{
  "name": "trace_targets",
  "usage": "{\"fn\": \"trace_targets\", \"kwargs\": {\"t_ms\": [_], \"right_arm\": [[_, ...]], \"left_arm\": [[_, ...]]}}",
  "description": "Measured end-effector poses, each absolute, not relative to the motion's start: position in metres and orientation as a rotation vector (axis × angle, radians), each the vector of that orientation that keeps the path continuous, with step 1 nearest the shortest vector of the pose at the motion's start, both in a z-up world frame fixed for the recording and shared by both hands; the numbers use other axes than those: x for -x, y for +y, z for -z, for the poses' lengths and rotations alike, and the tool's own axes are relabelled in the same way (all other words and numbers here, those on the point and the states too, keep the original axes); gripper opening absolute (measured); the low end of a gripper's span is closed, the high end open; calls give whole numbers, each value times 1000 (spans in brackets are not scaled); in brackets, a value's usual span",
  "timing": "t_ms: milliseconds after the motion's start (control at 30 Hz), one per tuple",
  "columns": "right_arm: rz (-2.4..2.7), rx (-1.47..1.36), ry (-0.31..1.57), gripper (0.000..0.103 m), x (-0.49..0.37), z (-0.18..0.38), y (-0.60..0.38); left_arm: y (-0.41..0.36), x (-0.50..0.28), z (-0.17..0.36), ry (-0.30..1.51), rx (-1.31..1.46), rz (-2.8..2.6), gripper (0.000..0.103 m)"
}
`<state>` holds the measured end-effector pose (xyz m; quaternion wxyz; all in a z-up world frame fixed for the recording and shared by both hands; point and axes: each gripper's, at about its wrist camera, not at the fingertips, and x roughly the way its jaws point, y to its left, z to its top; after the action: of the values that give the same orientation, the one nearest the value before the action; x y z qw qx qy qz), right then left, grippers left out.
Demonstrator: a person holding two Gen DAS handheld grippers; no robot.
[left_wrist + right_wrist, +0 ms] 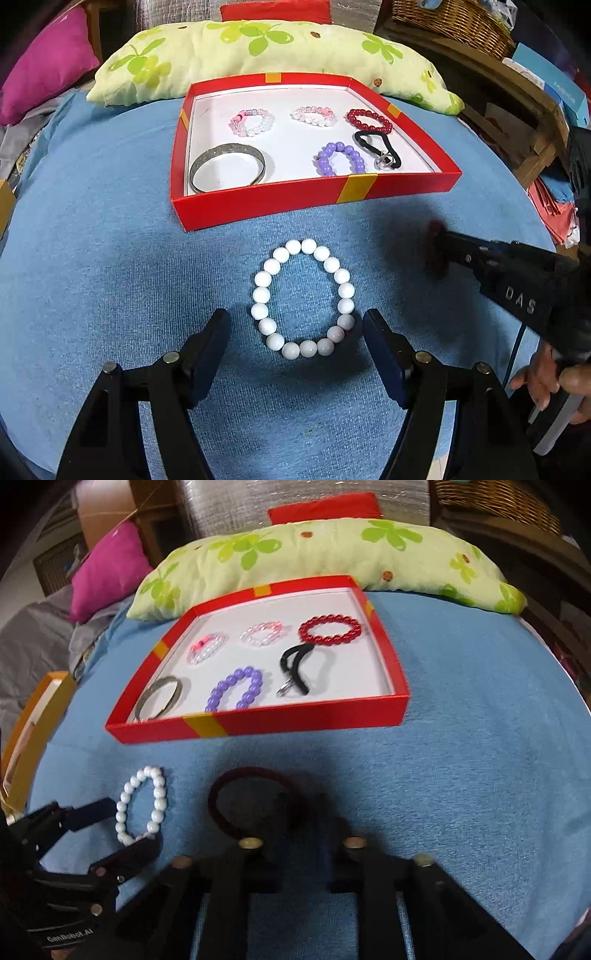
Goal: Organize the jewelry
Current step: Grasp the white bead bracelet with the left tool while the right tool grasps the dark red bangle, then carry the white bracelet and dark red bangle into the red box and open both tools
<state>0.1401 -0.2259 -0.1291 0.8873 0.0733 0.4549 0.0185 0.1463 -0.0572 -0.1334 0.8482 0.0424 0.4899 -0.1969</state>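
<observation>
The white bead bracelet (303,298) lies flat on the blue cloth (110,258), just in front of the red tray (280,201). The left gripper (296,323) is spread wide with a finger on each side of the bracelet's near end, not touching it as far as the left wrist view shows.

The right gripper (295,805) is harder to read. Its fingertips are blurred and dark in its own view, and a dark red hair tie (255,799) sits right at them; it looks pinched, but honestly can't tell. From the left view only a red smudge shows at that gripper's tip.

In the tray: two pale pink bead bracelets (252,122) (313,115), a red bead bracelet (369,120), a purple bead bracelet (340,159) partly cut off by the front wall, a black hair tie (376,149) with a clear charm, and a silver bangle (227,168). A green clover pillow (266,55) sits behind.
</observation>
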Motion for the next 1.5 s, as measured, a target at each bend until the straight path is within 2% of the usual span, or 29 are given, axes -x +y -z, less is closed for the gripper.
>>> {"fn": "trace_targets", "kwargs": {"t_ms": [33, 133, 200, 267, 333, 433, 500, 1500], "right_arm": [[-51, -142, 940, 7, -139, 128, -224], [-58, -105, 932, 7, -136, 126, -217], [-61, -114, 927, 7, -135, 124, -218], [-58, -130, 923, 7, -135, 122, -222], [-45, -153, 921, 7, -135, 119, -228], [-40, -196, 925, 7, -135, 117, -237], [-42, -219, 926, 6, -134, 116, -241], [-58, -327, 927, 6, -134, 114, -251]], "left_arm": [[-58, -146, 133, 1027, -89, 417, 72], [-61, -145, 131, 1009, -92, 430, 49], [-62, -146, 131, 1003, -86, 444, 41], [-62, -147, 131, 998, -80, 449, 26], [-61, -148, 131, 997, -66, 461, 20], [-61, -149, 131, 991, -66, 463, 17], [-62, -148, 130, 981, -73, 466, 10], [-42, -136, 102, 883, -40, 504, 10]]}}
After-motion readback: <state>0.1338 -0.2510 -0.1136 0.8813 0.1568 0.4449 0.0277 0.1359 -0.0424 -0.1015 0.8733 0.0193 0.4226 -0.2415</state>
